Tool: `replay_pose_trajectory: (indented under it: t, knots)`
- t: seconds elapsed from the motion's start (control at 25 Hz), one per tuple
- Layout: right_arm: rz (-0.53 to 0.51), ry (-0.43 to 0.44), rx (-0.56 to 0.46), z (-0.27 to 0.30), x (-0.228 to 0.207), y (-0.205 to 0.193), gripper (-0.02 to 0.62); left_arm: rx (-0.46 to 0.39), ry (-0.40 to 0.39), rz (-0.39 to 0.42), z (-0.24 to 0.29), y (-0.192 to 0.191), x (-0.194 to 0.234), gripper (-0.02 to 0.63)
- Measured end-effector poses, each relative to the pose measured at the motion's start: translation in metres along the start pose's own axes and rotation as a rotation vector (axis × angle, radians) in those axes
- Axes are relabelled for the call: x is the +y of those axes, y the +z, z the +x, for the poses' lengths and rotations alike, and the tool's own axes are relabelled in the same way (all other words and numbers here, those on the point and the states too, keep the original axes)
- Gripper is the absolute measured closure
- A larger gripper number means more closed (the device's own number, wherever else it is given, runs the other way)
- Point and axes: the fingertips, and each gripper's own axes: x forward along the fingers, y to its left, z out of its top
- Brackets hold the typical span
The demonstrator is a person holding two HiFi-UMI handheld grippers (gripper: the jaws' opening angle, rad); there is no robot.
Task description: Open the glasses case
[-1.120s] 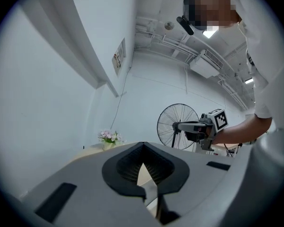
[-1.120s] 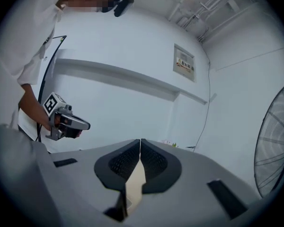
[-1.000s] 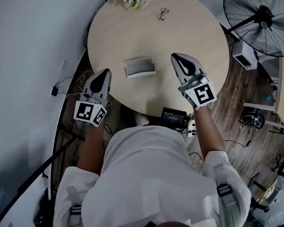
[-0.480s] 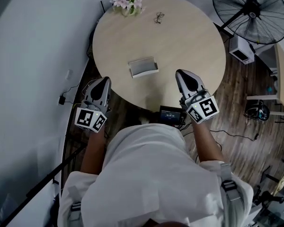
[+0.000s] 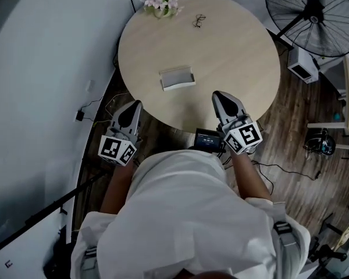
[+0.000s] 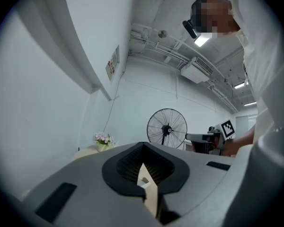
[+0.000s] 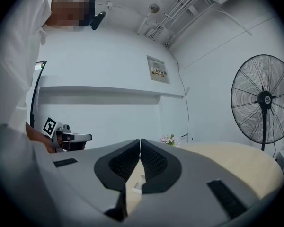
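Currently, the glasses case (image 5: 177,78) is lying untouched mid-frame on the round worktop (image 5: 232,51); the left tool (image 5: 131,108) and right tool (image 5: 222,99) are hovering clenched, empty, below it, leaving the opening entirely undone.

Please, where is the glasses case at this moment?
In the head view, the glasses case lies near the middle of the round table, ahead of and between the left gripper and right gripper.

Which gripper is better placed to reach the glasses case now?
Right, by a little. The right gripper has its tips over the table edge, angled toward the glasses case; the left gripper sits off the table's rim. Both are shut and well apart from the case.
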Motion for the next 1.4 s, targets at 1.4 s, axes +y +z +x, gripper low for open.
replay_pose_trajectory:
  t: [1.4]
  knots:
    - [0.059, 0.039, 0.109, -0.174, 0.017, -0.054, 0.571, 0.081, 0.305, 0.027, -0.082, -0.051, -0.161, 0.594]
